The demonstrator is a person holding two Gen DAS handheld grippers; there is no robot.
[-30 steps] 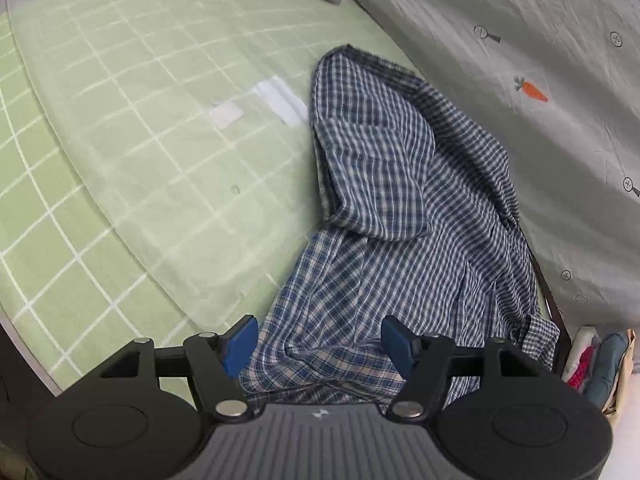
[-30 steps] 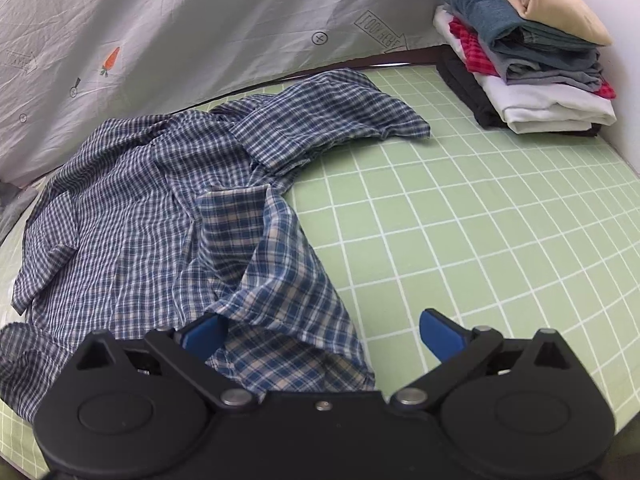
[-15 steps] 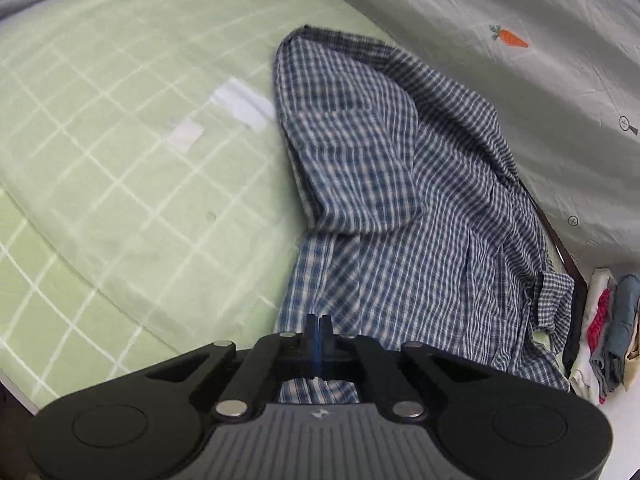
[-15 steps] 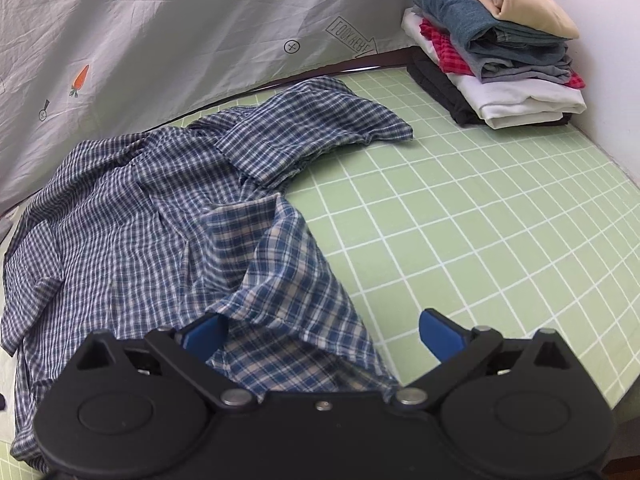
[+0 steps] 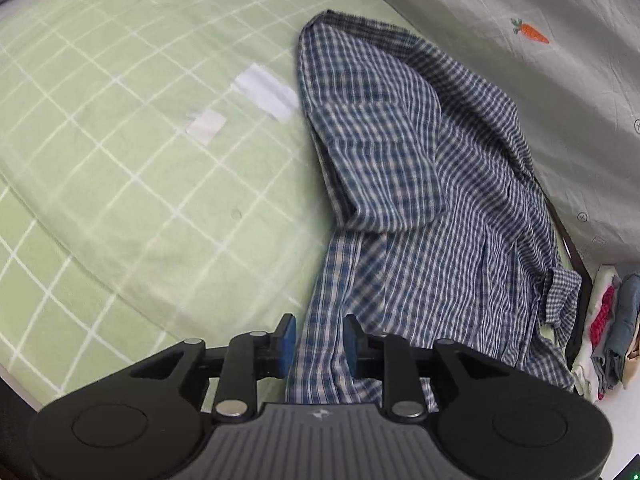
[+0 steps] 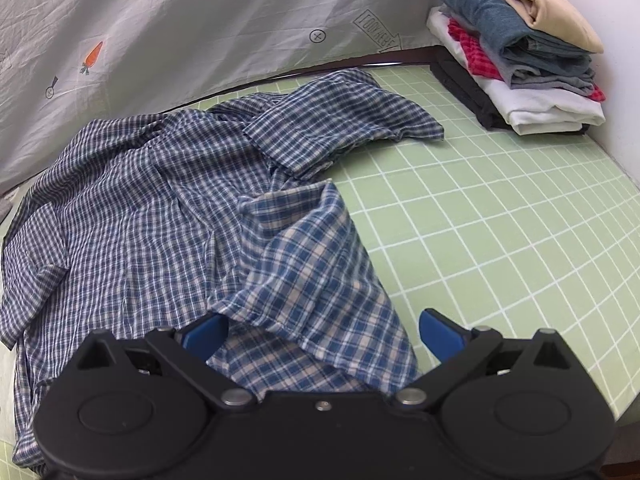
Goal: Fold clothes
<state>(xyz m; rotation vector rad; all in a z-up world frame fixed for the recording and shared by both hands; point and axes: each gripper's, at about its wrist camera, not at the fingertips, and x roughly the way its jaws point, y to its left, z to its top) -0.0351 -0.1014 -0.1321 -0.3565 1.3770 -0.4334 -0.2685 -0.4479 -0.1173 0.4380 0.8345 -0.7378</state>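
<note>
On the left of the left wrist view, a green mat with a white grid covers the surface, and two pale rectangular patches lie on it just beside the plaid shirt's left edge. The blue-and-white plaid shirt lies crumpled along the mat's far edge, against a grey printed sheet that bears a small carrot motif. A strip of the shirt's near hem runs down between the blue pads of the left gripper. Its jaws have just been opening after being fully closed, and now stand partly apart with the cloth between them; the pads seem not to press on it, though at this angle that is hard to be sure of. At the mat's far right corner stands a stack of folded clothes.

In the right wrist view the shirt spreads over the left half of the mat, one sleeve reaching toward the far edge. A raised fold of the hem drapes between the fingers of the right gripper, whose jaws stand wide apart, the right pad clear of the cloth over bare mat. The folded stack sits in the far right corner against a white wall.
</note>
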